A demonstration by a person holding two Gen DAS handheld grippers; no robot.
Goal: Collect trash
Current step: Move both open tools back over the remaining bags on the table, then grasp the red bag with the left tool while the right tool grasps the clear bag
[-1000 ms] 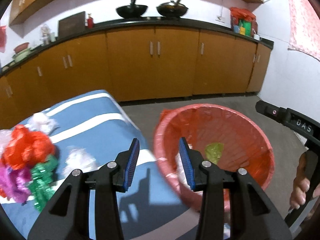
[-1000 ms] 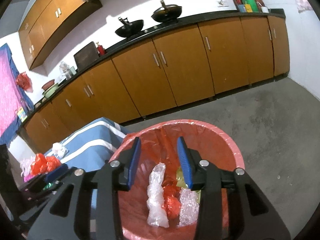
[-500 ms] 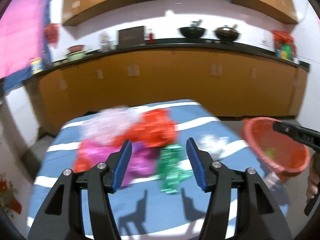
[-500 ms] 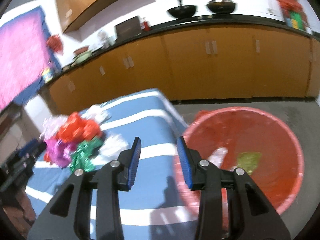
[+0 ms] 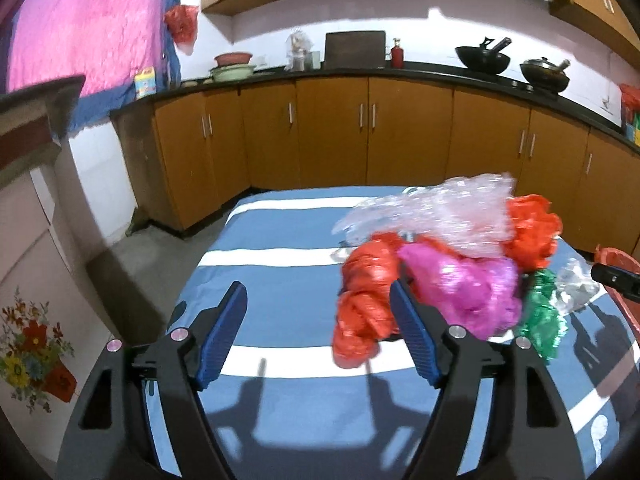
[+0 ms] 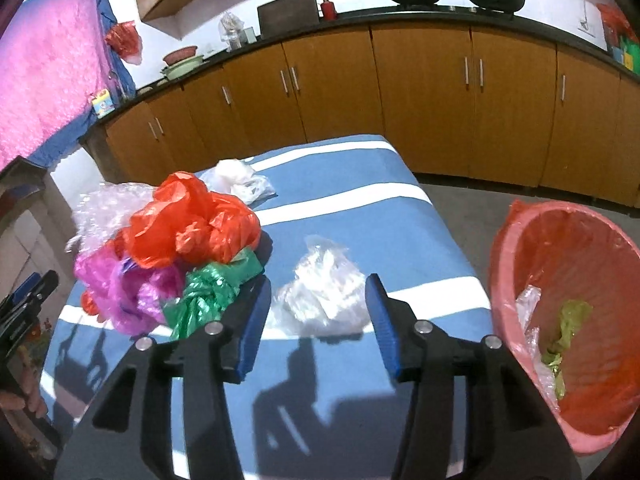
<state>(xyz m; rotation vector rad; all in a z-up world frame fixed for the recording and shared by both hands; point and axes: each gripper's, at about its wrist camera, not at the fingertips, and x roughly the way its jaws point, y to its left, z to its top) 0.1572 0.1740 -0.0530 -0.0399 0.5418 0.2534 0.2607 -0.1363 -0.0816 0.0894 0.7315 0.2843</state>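
The left gripper (image 5: 318,334) is spread wide above the striped cloth (image 5: 288,276), nothing between its jaws, which have just been opening. Its right finger lies just beside a red bag (image 5: 366,300). That bag's long axis runs near-to-far in the left view. Behind it sit a pink bag (image 5: 464,292), bubble wrap (image 5: 440,212) and a green bag (image 5: 540,320), all heaped on the cloth's right part.

The right gripper (image 6: 318,316) is spread, jaws having just been opening, and not pressing on anything. A clear bag (image 6: 324,292) appears between the fingers, on the cloth. The bin (image 6: 560,320) stands on the floor to the right, tilted, mouth facing the camera.
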